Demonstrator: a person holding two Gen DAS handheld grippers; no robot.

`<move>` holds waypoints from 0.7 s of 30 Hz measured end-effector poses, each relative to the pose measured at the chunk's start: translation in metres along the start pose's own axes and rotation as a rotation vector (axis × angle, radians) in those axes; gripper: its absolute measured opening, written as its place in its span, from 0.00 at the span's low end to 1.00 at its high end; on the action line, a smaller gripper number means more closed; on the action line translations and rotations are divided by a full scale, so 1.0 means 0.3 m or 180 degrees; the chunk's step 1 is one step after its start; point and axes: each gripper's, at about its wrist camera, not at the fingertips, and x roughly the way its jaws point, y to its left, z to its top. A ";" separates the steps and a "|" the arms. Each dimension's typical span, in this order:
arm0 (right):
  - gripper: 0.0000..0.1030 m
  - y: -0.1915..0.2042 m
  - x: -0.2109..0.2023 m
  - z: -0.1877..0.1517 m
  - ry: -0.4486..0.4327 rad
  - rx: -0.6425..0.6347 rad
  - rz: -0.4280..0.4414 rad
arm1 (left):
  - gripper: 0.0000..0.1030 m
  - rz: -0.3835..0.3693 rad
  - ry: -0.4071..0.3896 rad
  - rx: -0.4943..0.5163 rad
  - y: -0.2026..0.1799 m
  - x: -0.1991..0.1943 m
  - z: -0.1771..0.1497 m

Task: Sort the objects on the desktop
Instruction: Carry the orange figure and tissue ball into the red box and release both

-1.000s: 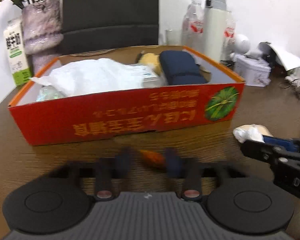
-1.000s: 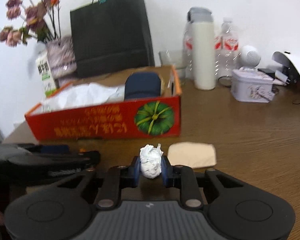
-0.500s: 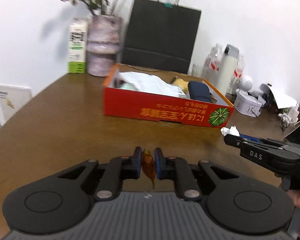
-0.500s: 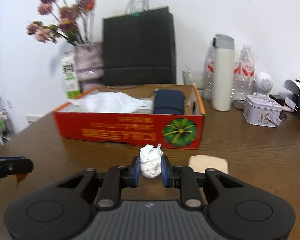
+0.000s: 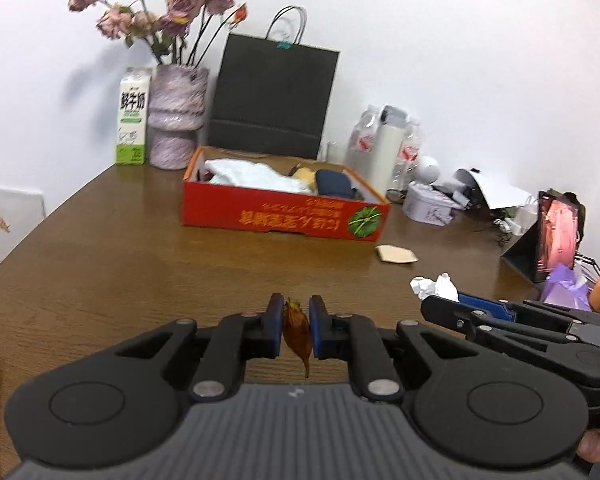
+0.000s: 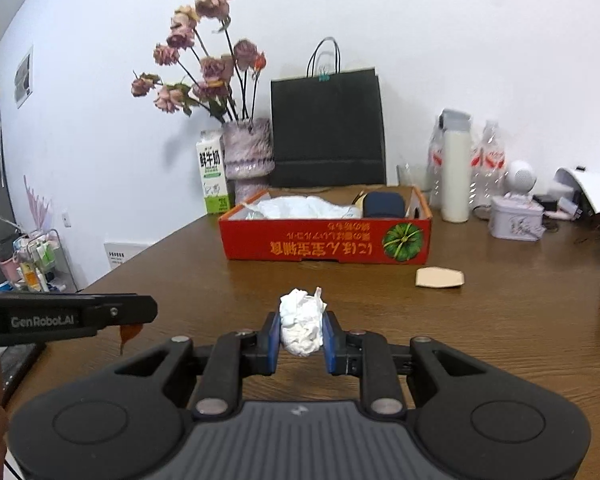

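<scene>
White crumpled tissue ball (image 6: 302, 326) sat clamped in your right jaws, dry orange-brown leaf (image 5: 297, 330) pinched in your left, both above the wooden surface (image 6: 500, 320). Light squeeze was best, leaf crumbles.

Bench surface, as found

We note a brown wooden bench (image 6: 520, 320) bearing a red box (image 6: 326, 240), tan pad (image 6: 440, 278), vase (image 6: 247, 156), milk carton (image 6: 212, 176), and tin (image 6: 516, 216).

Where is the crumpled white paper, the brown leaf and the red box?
crumpled white paper (image 6: 302, 327): right wrist view, middle of the wad.
brown leaf (image 5: 297, 330): left wrist view, its broad middle.
red box (image 6: 326, 245): right wrist view, front wall.
</scene>
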 end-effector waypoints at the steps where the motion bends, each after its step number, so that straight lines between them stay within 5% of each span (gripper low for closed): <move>1: 0.20 -0.001 -0.012 0.003 -0.0022 -0.0001 -0.0014 | 0.14 -0.0008 -0.0019 0.0017 -0.009 -0.001 0.002; 6: 0.20 -0.012 -0.018 0.023 -0.0078 0.0013 -0.0050 | 0.14 -0.0055 -0.0064 0.0027 -0.014 0.016 0.038; 10: 0.20 -0.054 0.029 0.110 -0.0153 0.0002 -0.0041 | 0.14 -0.0268 -0.0096 0.0002 0.027 0.102 0.176; 16: 0.20 -0.189 0.228 0.389 -0.0299 -0.0003 -0.0021 | 0.15 -0.0474 0.0064 -0.0235 0.104 0.420 0.495; 21: 0.20 -0.364 0.554 0.531 0.0015 0.0242 -0.0252 | 0.14 -0.0295 0.0306 -0.0421 0.139 0.745 0.636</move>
